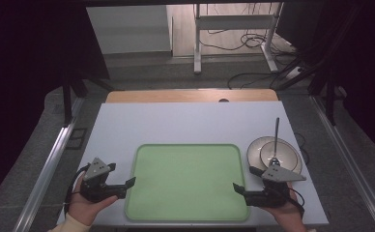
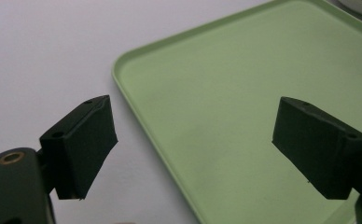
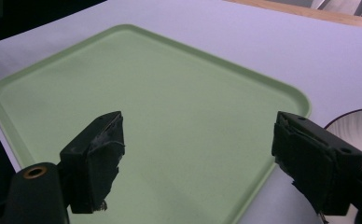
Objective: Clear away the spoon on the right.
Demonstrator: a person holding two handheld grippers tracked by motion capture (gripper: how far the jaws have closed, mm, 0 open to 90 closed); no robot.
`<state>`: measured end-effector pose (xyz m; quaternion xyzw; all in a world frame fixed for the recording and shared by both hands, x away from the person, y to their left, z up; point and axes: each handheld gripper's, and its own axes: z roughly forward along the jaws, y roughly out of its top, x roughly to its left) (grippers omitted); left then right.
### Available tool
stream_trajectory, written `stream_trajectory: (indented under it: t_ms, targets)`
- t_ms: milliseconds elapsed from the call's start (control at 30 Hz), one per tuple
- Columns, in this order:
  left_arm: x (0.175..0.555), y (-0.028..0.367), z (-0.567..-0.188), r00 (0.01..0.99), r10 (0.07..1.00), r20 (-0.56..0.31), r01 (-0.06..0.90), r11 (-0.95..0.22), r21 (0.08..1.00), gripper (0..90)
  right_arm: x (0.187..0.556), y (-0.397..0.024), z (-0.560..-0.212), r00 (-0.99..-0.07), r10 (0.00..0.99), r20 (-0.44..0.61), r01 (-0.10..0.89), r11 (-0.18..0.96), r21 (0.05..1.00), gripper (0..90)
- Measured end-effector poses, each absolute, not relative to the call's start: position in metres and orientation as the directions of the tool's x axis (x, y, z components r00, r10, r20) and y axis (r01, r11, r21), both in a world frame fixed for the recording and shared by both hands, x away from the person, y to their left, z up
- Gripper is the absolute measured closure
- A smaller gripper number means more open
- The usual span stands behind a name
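A pale green tray (image 1: 185, 145) lies empty on the white table (image 1: 176, 121), close to the front edge. My left gripper (image 1: 127, 187) is held low at the tray's left rim, pointing right, open. In the left gripper view its jaws (image 2: 193, 144) stand wide apart, with the tray rim (image 2: 137, 107) running between them and nothing held. My right gripper (image 1: 240, 192) sits at the tray's right front corner, pointing left, open as well. In the right gripper view its jaws (image 3: 198, 158) straddle the tray rim (image 3: 281, 86) with nothing between the pads.
A round cream plate (image 1: 284, 153) stands just right of the tray with a metal utensil (image 1: 276, 135) resting in it, handle pointing away. The plate's edge (image 3: 356, 123) is beside my right jaw. A wooden strip (image 1: 190, 95) runs along the table's far edge.
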<state>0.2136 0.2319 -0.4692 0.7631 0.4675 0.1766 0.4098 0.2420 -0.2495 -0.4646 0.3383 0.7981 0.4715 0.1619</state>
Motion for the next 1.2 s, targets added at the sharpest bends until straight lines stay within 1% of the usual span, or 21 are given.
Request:
stream_trajectory:
  t_ms: [100, 200, 433, 467, 600, 700, 833, 1000, 1200]
  targets:
    - [0.214, 0.232, -0.47, 0.505, 0.853, -0.129, 0.576, -0.222, 0.787, 12.9, 0.243, -0.251, -0.465, -0.718, 0.694, 0.061, 0.387, 0.323, 0.864, 16.9]
    - [0.213, 0.23, -0.469, 0.508, 0.855, -0.108, 0.567, -0.238, 0.789, 12.9, 0.244, -0.251, -0.466, -0.716, 0.695, 0.068, 0.39, 0.318, 0.864, 16.9]
    - [0.215, 0.227, -0.469, 0.507, 0.854, -0.114, 0.574, -0.236, 0.784, 13.0, 0.25, -0.248, -0.472, -0.734, 0.674, 0.081, 0.4, 0.334, 0.853, 16.9]
    - [0.216, 0.224, -0.47, 0.521, 0.847, -0.102, 0.569, -0.255, 0.782, 13.0, 0.25, -0.247, -0.472, -0.734, 0.675, 0.074, 0.399, 0.34, 0.852, 16.9]
    - [0.216, 0.223, -0.472, 0.529, 0.844, -0.095, 0.571, -0.27, 0.775, 13.0, 0.25, -0.245, -0.468, -0.736, 0.674, 0.054, 0.379, 0.345, 0.859, 16.8]
    - [0.212, 0.224, -0.472, 0.525, 0.846, -0.092, 0.568, -0.268, 0.778, 13.1, 0.246, -0.245, -0.466, -0.728, 0.682, 0.068, 0.388, 0.329, 0.861, 16.7]
    - [0.214, 0.228, -0.471, 0.516, 0.851, -0.093, 0.567, -0.258, 0.782, 13.2, 0.243, -0.244, -0.462, -0.729, 0.682, 0.058, 0.38, 0.333, 0.863, 16.7]
    - [0.216, 0.229, -0.473, 0.509, 0.855, -0.098, 0.574, -0.253, 0.779, 13.6, 0.248, -0.247, -0.466, -0.721, 0.689, 0.072, 0.41, 0.341, 0.846, 16.9]
    - [0.216, 0.228, -0.473, 0.511, 0.854, -0.097, 0.576, -0.256, 0.777, 13.6, 0.251, -0.251, -0.467, -0.71, 0.7, 0.076, 0.424, 0.339, 0.84, 16.9]
